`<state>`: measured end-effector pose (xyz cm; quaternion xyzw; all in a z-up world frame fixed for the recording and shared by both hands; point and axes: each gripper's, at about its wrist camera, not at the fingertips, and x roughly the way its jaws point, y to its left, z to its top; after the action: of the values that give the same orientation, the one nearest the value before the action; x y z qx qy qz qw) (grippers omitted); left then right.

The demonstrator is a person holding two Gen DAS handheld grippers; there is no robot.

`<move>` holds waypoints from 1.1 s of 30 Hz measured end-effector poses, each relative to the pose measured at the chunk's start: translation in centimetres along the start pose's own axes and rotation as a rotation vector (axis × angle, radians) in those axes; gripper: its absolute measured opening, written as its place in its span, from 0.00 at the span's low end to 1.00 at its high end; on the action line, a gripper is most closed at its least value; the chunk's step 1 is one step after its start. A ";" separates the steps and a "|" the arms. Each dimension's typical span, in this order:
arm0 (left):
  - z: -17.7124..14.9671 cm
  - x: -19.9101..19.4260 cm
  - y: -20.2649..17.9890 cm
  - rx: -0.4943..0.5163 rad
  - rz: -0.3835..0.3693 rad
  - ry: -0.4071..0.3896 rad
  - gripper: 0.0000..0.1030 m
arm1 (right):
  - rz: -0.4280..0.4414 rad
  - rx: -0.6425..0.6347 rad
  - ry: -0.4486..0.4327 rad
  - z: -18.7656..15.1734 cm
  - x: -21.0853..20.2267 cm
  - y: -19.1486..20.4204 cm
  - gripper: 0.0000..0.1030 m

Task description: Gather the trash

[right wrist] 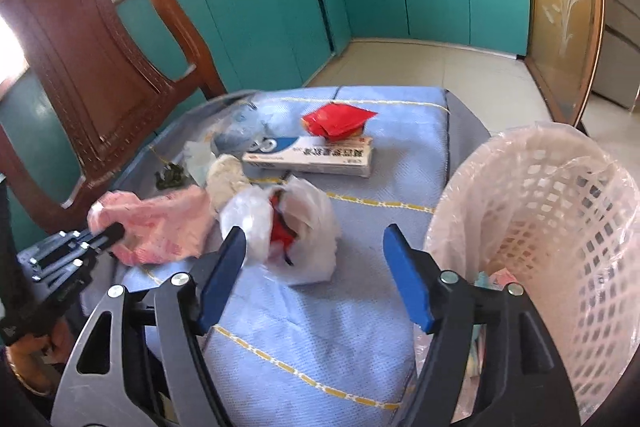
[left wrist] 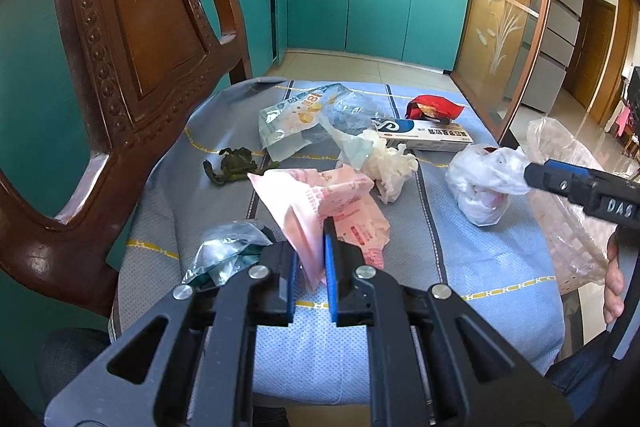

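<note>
Trash lies on a blue cushion (left wrist: 480, 267). My left gripper (left wrist: 312, 259) is shut on a pink wrapper (left wrist: 340, 203), also seen in the right wrist view (right wrist: 160, 223). My right gripper (right wrist: 316, 267) is open just in front of a white plastic bag (right wrist: 304, 227) with red inside; the bag (left wrist: 480, 183) and gripper tip (left wrist: 538, 177) show in the left wrist view. Further back lie a white tissue wad (left wrist: 392, 163), a white-blue box (right wrist: 312, 159), a red packet (right wrist: 340, 121), clear wrappers (left wrist: 296, 119) and a dark green scrap (left wrist: 232, 165). A white lined basket (right wrist: 552, 227) stands at the right.
A carved wooden chair back (left wrist: 132, 47) rises at the left of the cushion. A crumpled clear-green wrapper (left wrist: 224, 251) lies beside my left gripper. Teal kitchen cabinets (left wrist: 360, 7) and tiled floor lie beyond. A glass-panelled door (left wrist: 504, 19) stands at the right.
</note>
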<state>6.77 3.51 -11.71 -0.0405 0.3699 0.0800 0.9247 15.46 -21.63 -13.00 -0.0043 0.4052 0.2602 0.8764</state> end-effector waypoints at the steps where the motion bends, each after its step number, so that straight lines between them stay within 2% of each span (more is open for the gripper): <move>1: 0.0 0.0 0.0 -0.002 -0.001 0.001 0.12 | -0.010 -0.013 0.003 -0.1 0.2 0.3 0.68; 4: 0.0 0.0 0.0 -0.002 -0.006 0.003 0.12 | -0.013 -0.036 -0.006 -0.1 0.5 0.8 0.69; 11: -0.1 -0.2 -0.3 0.019 -0.010 -0.002 0.12 | 0.011 -0.051 -0.042 0.7 2.1 2.3 0.82; 16: -0.1 -0.3 -0.1 0.017 -0.014 -0.001 0.12 | -0.013 -0.076 0.013 0.8 5.4 3.2 0.83; 19: -0.2 -0.5 -0.1 0.016 -0.017 -0.002 0.12 | 0.022 -0.077 0.043 0.6 6.6 3.5 0.82; 20: -0.2 -0.5 -0.2 0.016 -0.017 -0.003 0.12 | 0.034 -0.080 0.046 0.5 6.7 3.7 0.75; 21: -0.2 -0.6 -0.1 0.016 -0.017 -0.004 0.12 | 0.048 -0.085 0.056 0.4 6.9 3.9 0.61; 22: -0.2 -0.6 -0.1 0.015 -0.018 -0.005 0.12 | 0.065 -0.095 0.070 0.3 7.0 4.2 0.51; 23: -0.2 -0.7 -0.1 0.014 -0.018 -0.008 0.12 | 0.071 -0.103 0.073 0.2 6.9 4.4 0.43; 24: -0.2 -0.7 0.0 0.012 -0.018 -0.010 0.12 | 0.071 -0.114 0.070 0.2 6.7 4.6 0.39; 26: -0.2 -0.9 0.1 0.008 -0.017 -0.015 0.12 | 0.075 -0.133 0.070 -0.1 6.2 5.0 0.33; 33: 0.4 -3.3 0.2 0.006 -0.027 -0.069 0.12 | 0.091 -0.098 0.003 0.0 2.7 4.0 0.32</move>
<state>4.61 3.40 -9.17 -0.0400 0.3372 0.0680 0.9381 15.09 -16.96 -14.16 -0.0290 0.3929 0.3192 0.8619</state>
